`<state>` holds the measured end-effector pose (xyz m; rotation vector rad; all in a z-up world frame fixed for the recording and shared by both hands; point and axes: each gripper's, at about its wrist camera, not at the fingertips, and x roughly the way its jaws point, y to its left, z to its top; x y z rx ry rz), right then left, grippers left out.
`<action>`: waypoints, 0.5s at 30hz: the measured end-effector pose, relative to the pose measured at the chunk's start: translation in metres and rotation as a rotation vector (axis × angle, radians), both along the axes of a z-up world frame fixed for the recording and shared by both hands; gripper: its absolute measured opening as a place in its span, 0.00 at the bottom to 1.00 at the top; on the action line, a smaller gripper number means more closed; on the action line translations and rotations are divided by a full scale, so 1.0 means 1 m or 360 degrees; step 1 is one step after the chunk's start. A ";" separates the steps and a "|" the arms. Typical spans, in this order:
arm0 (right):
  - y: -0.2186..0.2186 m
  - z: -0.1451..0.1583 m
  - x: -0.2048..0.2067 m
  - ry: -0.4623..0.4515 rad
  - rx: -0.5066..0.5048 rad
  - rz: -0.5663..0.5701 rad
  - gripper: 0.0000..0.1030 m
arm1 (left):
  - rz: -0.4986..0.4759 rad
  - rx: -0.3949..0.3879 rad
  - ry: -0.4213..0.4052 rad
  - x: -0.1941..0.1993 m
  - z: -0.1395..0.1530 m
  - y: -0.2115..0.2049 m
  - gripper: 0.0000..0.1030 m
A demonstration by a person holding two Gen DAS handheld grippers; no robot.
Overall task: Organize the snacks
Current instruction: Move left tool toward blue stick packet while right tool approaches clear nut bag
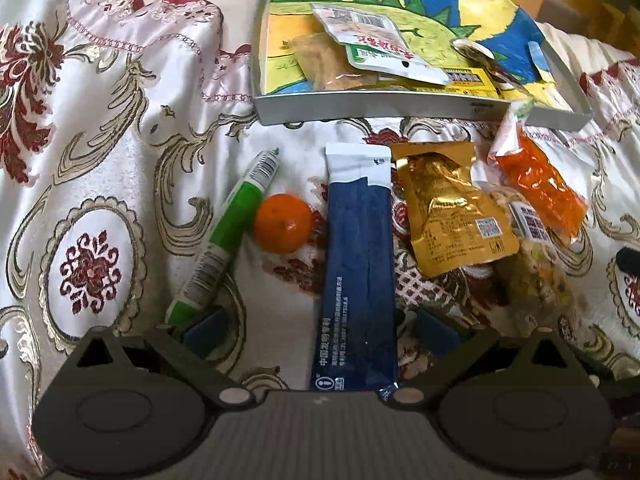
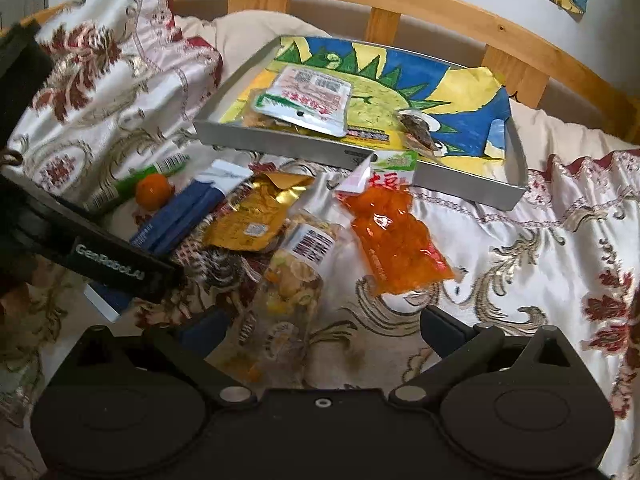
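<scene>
The left claw (image 1: 320,330), spread wide, straddled the blue sachet (image 1: 358,256), whose long axis ran straight ahead between its fingers.

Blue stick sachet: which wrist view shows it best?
Left wrist: the blue stick sachet lies full length between the open left gripper fingers. The right wrist view shows it smaller, slanted, its near end hidden behind the other gripper.

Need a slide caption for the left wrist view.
Open left gripper straddles long blue sachet beside small orange tangerine, below shallow grey tray.
</scene>
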<state>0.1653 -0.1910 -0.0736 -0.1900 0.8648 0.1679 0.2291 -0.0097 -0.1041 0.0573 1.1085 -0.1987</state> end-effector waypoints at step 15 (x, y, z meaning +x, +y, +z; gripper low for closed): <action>-0.007 -0.004 0.006 0.0021 0.0296 -0.0062 0.99 | -0.0024 0.0065 0.0011 0.004 -0.005 -0.002 0.99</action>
